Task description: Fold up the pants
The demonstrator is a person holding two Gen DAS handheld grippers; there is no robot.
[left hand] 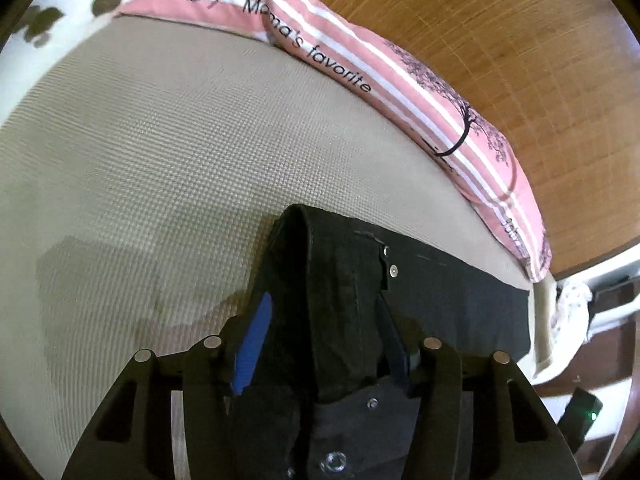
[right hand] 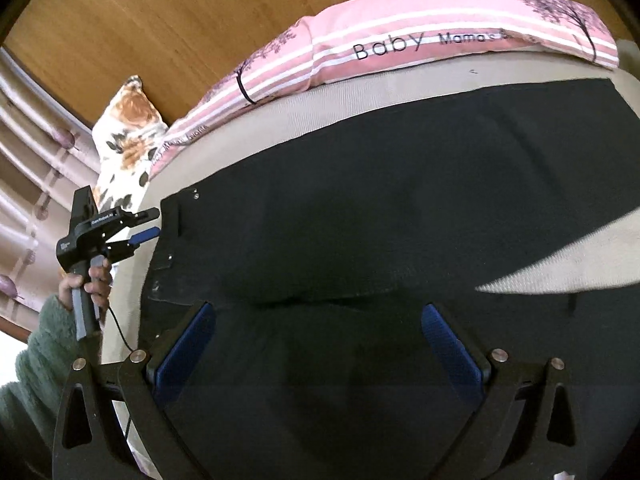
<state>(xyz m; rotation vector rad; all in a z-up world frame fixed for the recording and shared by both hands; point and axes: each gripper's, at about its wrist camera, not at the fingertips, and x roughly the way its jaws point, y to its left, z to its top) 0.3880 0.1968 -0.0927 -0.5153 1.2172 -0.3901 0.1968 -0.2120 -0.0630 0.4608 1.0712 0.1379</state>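
1. Pants (right hand: 380, 220): a black pair lay spread flat on the beige mattress (left hand: 140, 160), filling the centre of the right wrist view, with the waist end and its rivets toward the left of that frame.
2. A pink striped pillow (right hand: 420, 40) ran along the upper edge of the mattress, apart from the pants; a floral pillow (right hand: 128, 128) sat at upper left.
3. Left gripper (left hand: 316, 344): its fingers stood narrow, closed on a doubled fold of the waistband, which rose between the blue pads (left hand: 252, 344) at lower centre of the left wrist view.
4. Right gripper (right hand: 316, 344): its fingers stood wide apart over the black cloth at lower centre, with nothing pinched. Whether the pads touched the fabric could not be told.
5. Step judged in hand: taking hold of the pants at two points, before the first fold.
6. Next move, by judgement: the right fingers would need to close on a pinch of cloth, so both hands could lift and carry one half over the other evenly.
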